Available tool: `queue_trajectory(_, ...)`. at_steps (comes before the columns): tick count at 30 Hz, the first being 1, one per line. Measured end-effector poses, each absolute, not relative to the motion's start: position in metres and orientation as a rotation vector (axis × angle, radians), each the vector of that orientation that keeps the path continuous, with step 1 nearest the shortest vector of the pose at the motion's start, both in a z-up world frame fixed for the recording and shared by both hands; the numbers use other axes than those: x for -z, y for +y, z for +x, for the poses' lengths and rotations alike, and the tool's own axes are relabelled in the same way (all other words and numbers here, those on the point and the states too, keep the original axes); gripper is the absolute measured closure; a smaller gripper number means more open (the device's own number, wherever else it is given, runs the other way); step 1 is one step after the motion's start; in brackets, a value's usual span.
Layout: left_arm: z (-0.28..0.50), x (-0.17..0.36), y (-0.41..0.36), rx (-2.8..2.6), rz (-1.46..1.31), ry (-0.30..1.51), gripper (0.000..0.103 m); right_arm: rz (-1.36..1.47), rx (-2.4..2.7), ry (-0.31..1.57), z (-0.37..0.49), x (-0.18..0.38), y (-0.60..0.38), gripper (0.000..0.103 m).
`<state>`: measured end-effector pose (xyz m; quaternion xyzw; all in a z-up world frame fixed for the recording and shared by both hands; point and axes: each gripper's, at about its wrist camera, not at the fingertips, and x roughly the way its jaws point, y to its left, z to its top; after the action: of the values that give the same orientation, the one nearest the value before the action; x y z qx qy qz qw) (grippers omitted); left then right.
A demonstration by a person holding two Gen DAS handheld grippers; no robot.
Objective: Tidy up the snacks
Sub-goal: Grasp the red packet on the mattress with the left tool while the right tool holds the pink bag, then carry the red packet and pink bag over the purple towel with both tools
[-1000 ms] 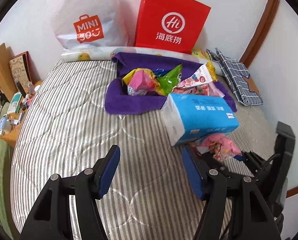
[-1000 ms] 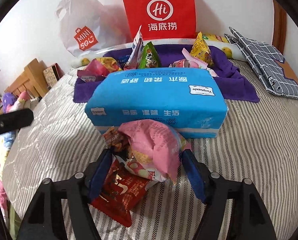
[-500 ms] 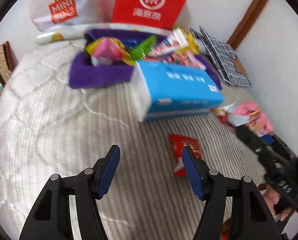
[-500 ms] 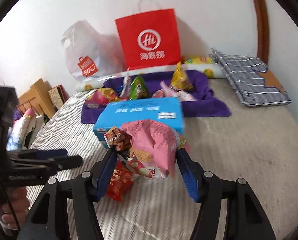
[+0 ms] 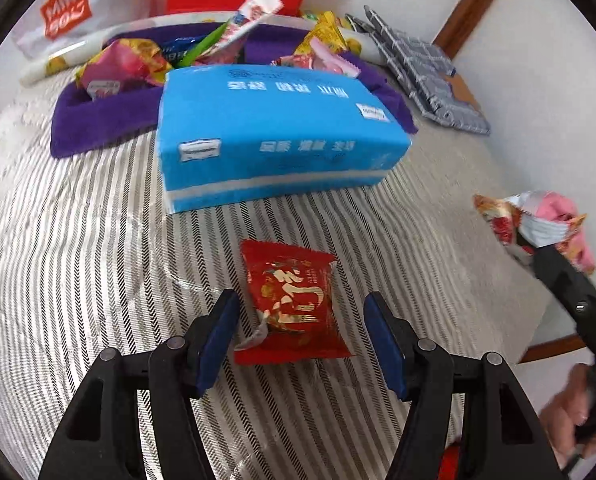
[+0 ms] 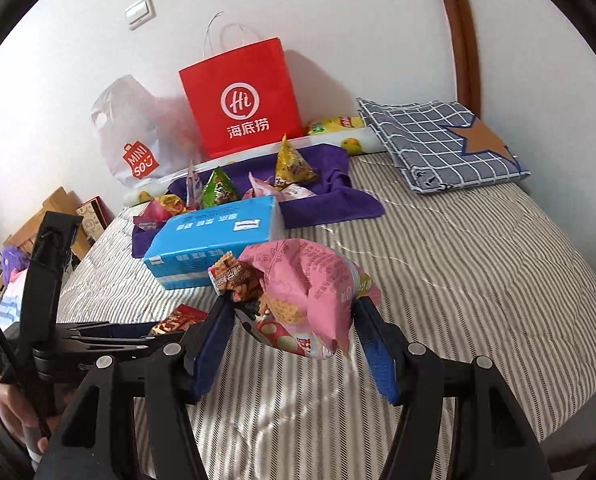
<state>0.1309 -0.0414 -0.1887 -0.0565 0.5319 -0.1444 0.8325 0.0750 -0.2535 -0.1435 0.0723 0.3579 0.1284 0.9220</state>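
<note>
Snacks lie in two places on the striped bed cover [image 5: 78, 240]. One red snack pack [image 5: 294, 300] lies flat on the cover, right between the two blue fingers [image 5: 222, 336] of the left gripper [image 5: 301, 334]. The fingers stand wide apart and do not touch the pack. The pack is near the front of a big blue tissue pack [image 5: 274, 136], with a strip of cover showing between them.

The right gripper [image 6: 290, 328] holds a bunch of snacks up off the bed. A pink snack bag [image 6: 309, 284] is the biggest one, and a small brown snack pack [image 6: 234, 276] sticks out at its left side. The blue fingers [image 6: 371, 352] sit on both sides of the bunch and press on it. In the left view the same bunch [image 5: 537, 220] hangs at the far right, above the bed.

More snacks [image 6: 254, 184] sit in a pile on a purple cloth [image 6: 329, 200] behind the tissue pack. Some stand up like little tents, one green [image 6: 218, 188] and one yellow [image 6: 292, 164].

A red paper bag [image 6: 244, 96] and a white plastic bag [image 6: 134, 140] lean on the wall behind the cloth. A gray checked cloth [image 6: 437, 140] lies at the right, well apart from the snacks.
</note>
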Motion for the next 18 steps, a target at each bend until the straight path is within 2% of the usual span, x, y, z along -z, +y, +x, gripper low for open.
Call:
queue_trajectory(2, 0.131, 0.189, -0.048, 0.272, -0.08, 1.113, 0.043, 0.147, -0.263, 0.737, 0.073, 0.145, -0.255, 0.043)
queue_trajectory(5, 0.131, 0.189, -0.057, 0.204, 0.007, 1.093, 0.06, 0.155, -0.267, 0.744, 0.071, 0.147, -0.256, 0.043)
queue_trajectory(18, 0.123, 0.171, -0.04, 0.257, -0.05, 1.057, 0.062, 0.142, -0.267, 0.742, 0.066, 0.139, -0.246, 0.043)
